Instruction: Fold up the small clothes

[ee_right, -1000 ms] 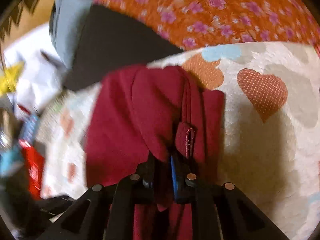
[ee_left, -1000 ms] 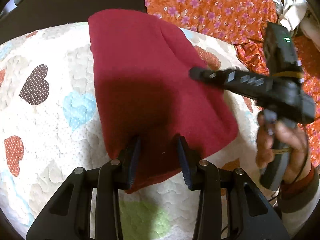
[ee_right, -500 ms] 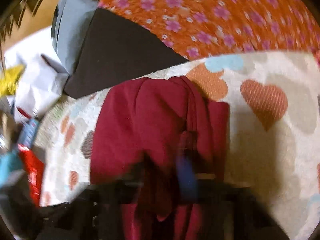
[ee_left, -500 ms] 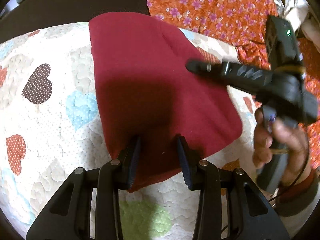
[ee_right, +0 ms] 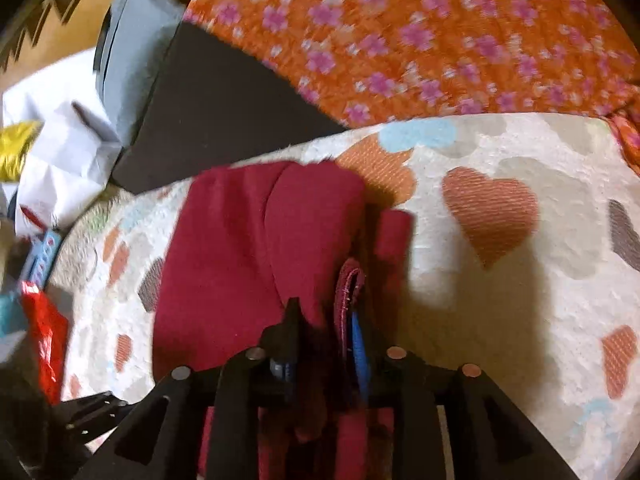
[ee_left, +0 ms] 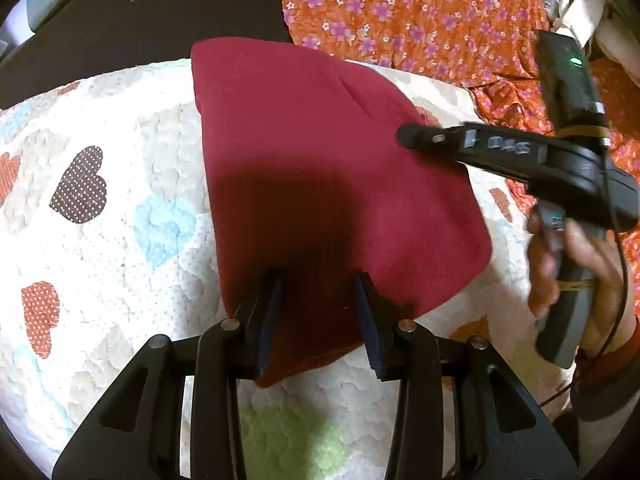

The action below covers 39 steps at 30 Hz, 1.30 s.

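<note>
A dark red garment [ee_left: 320,152] lies folded on a white quilt with coloured hearts [ee_left: 120,160]. My left gripper [ee_left: 318,280] stands open at the garment's near edge, its fingers apart on the flat cloth. From the right, my right gripper [ee_left: 408,136], held by a person's hand [ee_left: 568,272], reaches over the garment's right side. In the right wrist view the right gripper [ee_right: 324,312] has its jaws opening. A raised fold of the red garment [ee_right: 224,248] still stands between them, leaning on the blue pad [ee_right: 358,344] of the right finger.
An orange cloth with pink flowers [ee_left: 400,12] lies beyond the quilt. A dark flat surface [ee_right: 216,112] borders the quilt's far left. In the right wrist view, white crumpled paper [ee_right: 60,152] and a red packet [ee_right: 44,340] sit at the left.
The right gripper's jaws, pinched on the red fold before, have spread apart. In the left wrist view it has shifted a little over the garment. The left gripper has kept still.
</note>
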### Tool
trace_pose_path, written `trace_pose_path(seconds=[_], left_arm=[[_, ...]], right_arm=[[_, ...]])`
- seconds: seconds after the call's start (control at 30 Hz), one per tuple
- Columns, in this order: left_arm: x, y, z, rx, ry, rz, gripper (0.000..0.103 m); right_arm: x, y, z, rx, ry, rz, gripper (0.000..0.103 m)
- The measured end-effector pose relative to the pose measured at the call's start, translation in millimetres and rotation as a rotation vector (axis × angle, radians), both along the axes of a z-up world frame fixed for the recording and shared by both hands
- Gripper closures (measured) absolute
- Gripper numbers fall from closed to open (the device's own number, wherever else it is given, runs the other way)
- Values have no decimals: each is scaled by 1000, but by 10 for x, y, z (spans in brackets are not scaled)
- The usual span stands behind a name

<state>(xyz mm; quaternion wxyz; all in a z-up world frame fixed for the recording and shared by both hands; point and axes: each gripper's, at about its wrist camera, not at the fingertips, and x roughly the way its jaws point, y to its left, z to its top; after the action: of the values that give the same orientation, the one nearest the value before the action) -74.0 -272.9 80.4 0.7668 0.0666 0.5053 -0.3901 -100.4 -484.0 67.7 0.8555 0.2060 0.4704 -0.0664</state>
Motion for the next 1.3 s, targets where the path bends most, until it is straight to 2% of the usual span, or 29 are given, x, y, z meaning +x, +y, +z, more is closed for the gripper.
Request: trace_pose_path(seconds=[0.07, 0.13, 0.2, 0.27, 0.33, 0.37, 0.4, 0.43, 0.47, 0.53, 0.63, 0.77, 0.83, 0.9, 0.97, 1.0, 1.03, 1.1, 1.3], left_arm=[[38, 64, 77, -28, 0, 16, 67], [70, 105, 135, -46, -22, 41, 67], [108, 107, 123, -35, -36, 57, 67], [151, 109, 72, -30, -30, 75, 67], [133, 59, 24, -10, -51, 65, 67], [100, 49, 17, -5, -66, 49, 67], [56, 28, 15, 2, -90, 34, 67], [17, 9, 20, 15, -116, 24, 67], [-17, -17, 23, 33, -141, 16, 67], [-57, -62, 40, 64, -183, 5, 67], [-32, -1, 117, 47, -207, 28, 67], [137, 116, 212, -15, -191, 110, 67], [234, 164, 171, -23, -159, 146, 67], [317, 167, 70, -13, -115, 158, 67], [341, 157, -11, -17, -84, 157, 64], [343, 153, -26, -22, -84, 162, 55], [338, 153, -26, -23, -88, 168, 50], [338, 141, -29, -25, -84, 172, 49], [288, 129, 9, -3, -128, 173, 49]], right_arm=[[-131, -29, 155, 15, -13, -2, 77], [-250, 57, 240, 71, -1, 49, 75], [-360, 177, 218, 86, 30, 96, 67], [-447, 270, 126, 80, 61, 129, 67], [-479, 352, -24, 13, 97, 149, 84], [-499, 356, -158, -44, 123, 129, 86], [-519, 332, -283, -45, 140, 111, 86], [-543, 289, -413, 1, 152, 91, 86], [-577, 267, -412, 25, 129, 74, 86], [-616, 256, -278, 41, 99, 68, 86], [-664, 266, 73, 3, 28, 49, 86], [-513, 487, 423, -106, -74, 106, 86], [-321, 570, 401, -125, -61, 151, 86], [-91, 547, 201, -129, -10, 169, 86], [79, 404, -49, -139, 53, 121, 87], [122, 327, -142, -119, 62, 108, 88], [147, 230, -232, -64, 51, 92, 88], [108, 141, -241, 13, 24, 61, 88], [-131, 323, 105, -62, 11, 95, 86]])
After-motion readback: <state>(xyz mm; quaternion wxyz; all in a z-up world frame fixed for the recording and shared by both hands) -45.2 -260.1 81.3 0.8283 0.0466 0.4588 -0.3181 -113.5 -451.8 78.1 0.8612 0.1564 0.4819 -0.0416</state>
